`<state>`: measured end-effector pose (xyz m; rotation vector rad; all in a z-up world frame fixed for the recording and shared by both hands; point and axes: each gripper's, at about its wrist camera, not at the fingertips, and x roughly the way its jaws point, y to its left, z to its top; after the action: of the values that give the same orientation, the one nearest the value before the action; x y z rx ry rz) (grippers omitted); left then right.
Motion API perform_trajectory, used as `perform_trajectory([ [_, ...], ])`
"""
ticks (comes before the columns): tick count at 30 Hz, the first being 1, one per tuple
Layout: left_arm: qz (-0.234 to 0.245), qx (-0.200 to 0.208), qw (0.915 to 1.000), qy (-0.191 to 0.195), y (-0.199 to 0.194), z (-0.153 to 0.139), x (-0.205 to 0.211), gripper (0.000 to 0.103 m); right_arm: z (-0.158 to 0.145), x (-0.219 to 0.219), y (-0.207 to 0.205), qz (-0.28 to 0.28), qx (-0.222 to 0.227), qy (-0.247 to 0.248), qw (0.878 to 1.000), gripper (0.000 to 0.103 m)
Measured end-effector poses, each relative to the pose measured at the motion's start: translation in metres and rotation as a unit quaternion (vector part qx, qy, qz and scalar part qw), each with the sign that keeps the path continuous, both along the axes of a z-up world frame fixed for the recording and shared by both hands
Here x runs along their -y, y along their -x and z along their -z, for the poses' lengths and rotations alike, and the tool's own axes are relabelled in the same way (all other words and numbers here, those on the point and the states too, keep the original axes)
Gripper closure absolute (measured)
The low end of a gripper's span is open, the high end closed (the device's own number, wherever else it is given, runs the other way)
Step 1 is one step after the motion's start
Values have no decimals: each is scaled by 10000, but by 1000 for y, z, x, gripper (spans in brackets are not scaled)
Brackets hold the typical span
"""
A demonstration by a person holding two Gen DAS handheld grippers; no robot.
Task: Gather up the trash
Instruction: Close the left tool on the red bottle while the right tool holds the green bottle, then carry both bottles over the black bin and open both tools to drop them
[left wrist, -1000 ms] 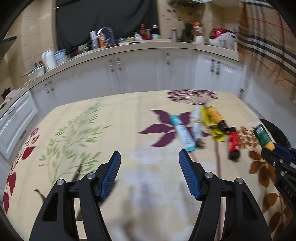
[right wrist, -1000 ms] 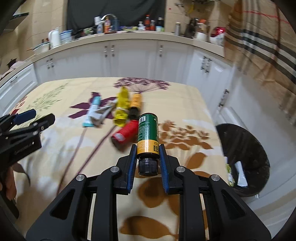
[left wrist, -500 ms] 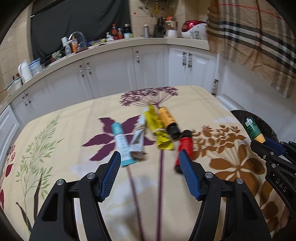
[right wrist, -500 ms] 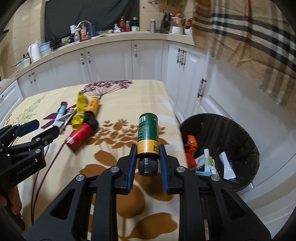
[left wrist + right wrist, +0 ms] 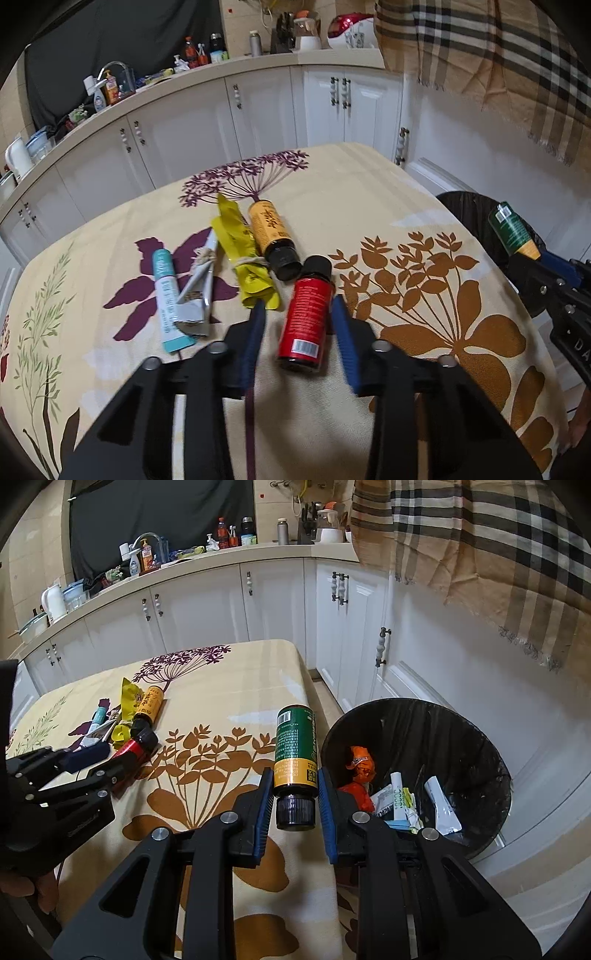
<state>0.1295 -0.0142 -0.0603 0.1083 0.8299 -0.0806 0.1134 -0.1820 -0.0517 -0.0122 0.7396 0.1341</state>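
My left gripper [image 5: 298, 308] is open, its jaws on either side of a red bottle [image 5: 307, 320] that lies on the floral tablecloth [image 5: 424, 229]. Beside it lie an orange bottle [image 5: 271, 232], a yellow wrapper [image 5: 242, 251], a silver wrapper [image 5: 201, 280] and a teal tube [image 5: 166, 295]. My right gripper [image 5: 294, 775] is shut on a green bottle [image 5: 295, 744], held at the table's right edge just left of the black trash bin [image 5: 461, 723]. The red bottle [image 5: 135, 747] also shows in the right wrist view between the left gripper's fingers.
The bin holds an orange wrapper [image 5: 360, 764] and white packets [image 5: 441, 806]. White cabinets [image 5: 277, 602] and a cluttered counter [image 5: 184, 555] run behind the table. A plaid cloth [image 5: 480, 546] hangs at the upper right.
My left gripper moved forward and right and now straddles the red bottle. My right gripper carried the green bottle right, closer to the bin.
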Motion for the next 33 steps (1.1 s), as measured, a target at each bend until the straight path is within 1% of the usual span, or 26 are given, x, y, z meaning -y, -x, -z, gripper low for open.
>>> perform_trajectory([
  [1, 26, -31, 10000, 5, 0, 1, 1, 75, 0, 1, 0, 3, 1, -8, 10000, 80],
  [4, 56, -16, 10000, -11, 0, 1, 3, 76, 0, 1, -1, 4, 8, -21, 10000, 80],
  [8, 31, 88, 9999, 67, 5, -2, 2, 77, -1, 2, 0, 19, 33, -27, 10000, 80],
  [12, 71, 289, 9994, 176, 12, -13, 4, 79, -3, 7, 0, 106, 79, -14, 9999, 80],
  [15, 141, 542, 9982, 209, 16, -26, 12, 79, -6, 15, -2, 244, 139, -5, 9996, 80],
  [20, 358, 891, 9950, 283, 12, -43, 32, 79, -11, 34, -8, 537, 260, 46, 9982, 80],
  [26, 640, 1044, 9917, 388, -4, -50, 64, 79, -12, 62, -17, 953, 370, 112, 9947, 80],
  [30, 833, 1197, 9887, 360, -11, -52, 89, 79, -8, 81, -25, 1217, 363, 134, 9918, 80],
  [33, 920, 1225, 9876, 340, -19, -51, 105, 79, -3, 95, -32, 1380, 340, 108, 9898, 80],
])
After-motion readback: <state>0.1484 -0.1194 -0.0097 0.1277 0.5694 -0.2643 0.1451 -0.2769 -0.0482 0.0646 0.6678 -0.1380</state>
